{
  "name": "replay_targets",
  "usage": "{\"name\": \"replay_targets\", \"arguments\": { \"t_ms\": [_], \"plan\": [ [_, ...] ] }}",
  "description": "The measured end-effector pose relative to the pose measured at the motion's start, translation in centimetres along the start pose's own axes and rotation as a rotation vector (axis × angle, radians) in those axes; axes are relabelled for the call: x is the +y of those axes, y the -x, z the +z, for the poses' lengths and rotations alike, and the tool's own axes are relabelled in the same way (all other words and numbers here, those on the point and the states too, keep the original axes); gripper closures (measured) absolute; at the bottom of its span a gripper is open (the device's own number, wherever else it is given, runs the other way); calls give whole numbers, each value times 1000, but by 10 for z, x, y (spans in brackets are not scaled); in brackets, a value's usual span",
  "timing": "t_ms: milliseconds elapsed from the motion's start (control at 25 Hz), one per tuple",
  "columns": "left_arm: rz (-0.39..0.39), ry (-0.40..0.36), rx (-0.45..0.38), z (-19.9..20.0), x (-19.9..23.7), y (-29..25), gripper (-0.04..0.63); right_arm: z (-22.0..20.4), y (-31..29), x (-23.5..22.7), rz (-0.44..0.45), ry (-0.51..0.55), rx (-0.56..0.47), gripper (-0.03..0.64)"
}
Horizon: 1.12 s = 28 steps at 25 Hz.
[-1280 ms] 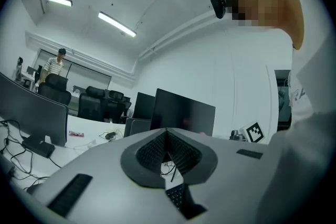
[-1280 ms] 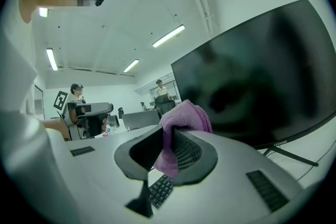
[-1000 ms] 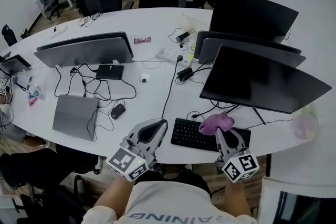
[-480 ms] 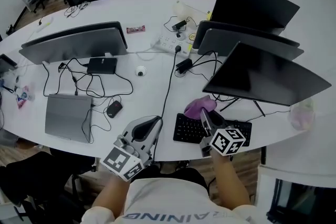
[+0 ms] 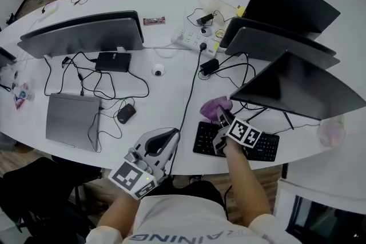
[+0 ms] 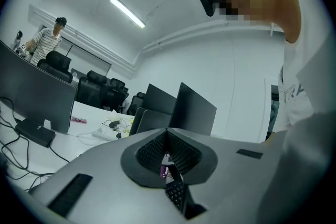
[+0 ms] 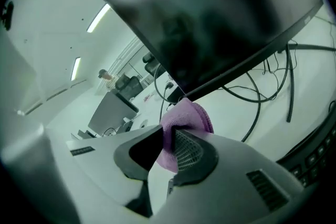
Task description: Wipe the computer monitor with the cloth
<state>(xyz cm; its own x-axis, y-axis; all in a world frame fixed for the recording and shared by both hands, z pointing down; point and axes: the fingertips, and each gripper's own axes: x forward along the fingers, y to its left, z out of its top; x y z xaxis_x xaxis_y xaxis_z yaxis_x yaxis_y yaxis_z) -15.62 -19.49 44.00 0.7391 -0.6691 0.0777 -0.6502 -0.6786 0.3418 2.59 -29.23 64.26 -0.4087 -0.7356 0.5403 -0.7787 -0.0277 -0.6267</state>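
Since the frame a second earlier, the right gripper (image 5: pixel 224 117) had been carried forward and to the left, from above the middle of the keyboard (image 5: pixel 260 147) to a place over its far left corner. The purple cloth (image 5: pixel 213 106) had been taken along with it and was now seen beyond the keyboard, over the white table (image 5: pixel 163 103), just beside the lower left corner of the nearest computer monitor (image 5: pixel 303 88). Whether the cloth touched the screen could not be told from the head view.

In the right gripper view the jaws of the right gripper (image 7: pixel 168 136) were clenched on a fold of the cloth (image 7: pixel 185 115), which bulged out past the tips. The dark monitor (image 7: pixel 210 13) filled the upper part of that view, its bottom edge running just above the cloth, and a strip of keyboard (image 7: pixel 321 144) was seen at the lower right.

Little change was seen in the left gripper (image 5: pixel 170 135), which was held as before at the near edge of the table, left of the keyboard. In its own view the left gripper (image 6: pixel 167 138) was shown with its jaws pressed together and nothing gripped between them.

A closed laptop (image 5: pixel 71 114) and a mouse (image 5: pixel 126 114) were seen well to the left.
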Motion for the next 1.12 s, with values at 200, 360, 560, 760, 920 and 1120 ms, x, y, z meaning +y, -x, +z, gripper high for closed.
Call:
{"name": "replay_targets", "arguments": {
  "t_ms": [200,360,560,760,920,1120],
  "plan": [
    [7,7,10,-3,8,2,586,0,-23,-17,-28,-107,9,555],
    [6,8,15,-4,13,2,586,9,-30,-20,-30,-131,-27,555],
    [-7,5,14,0,13,1,586,24,-22,-6,-8,-110,-107,555],
    [-17,-1,-2,7,11,-1,586,37,-11,5,22,-110,-160,555],
    [-28,-8,-15,12,7,-2,586,59,0,25,66,-89,-234,555],
    [-33,-10,-46,24,2,-3,586,84,17,50,87,-76,-323,555]
  ]
}}
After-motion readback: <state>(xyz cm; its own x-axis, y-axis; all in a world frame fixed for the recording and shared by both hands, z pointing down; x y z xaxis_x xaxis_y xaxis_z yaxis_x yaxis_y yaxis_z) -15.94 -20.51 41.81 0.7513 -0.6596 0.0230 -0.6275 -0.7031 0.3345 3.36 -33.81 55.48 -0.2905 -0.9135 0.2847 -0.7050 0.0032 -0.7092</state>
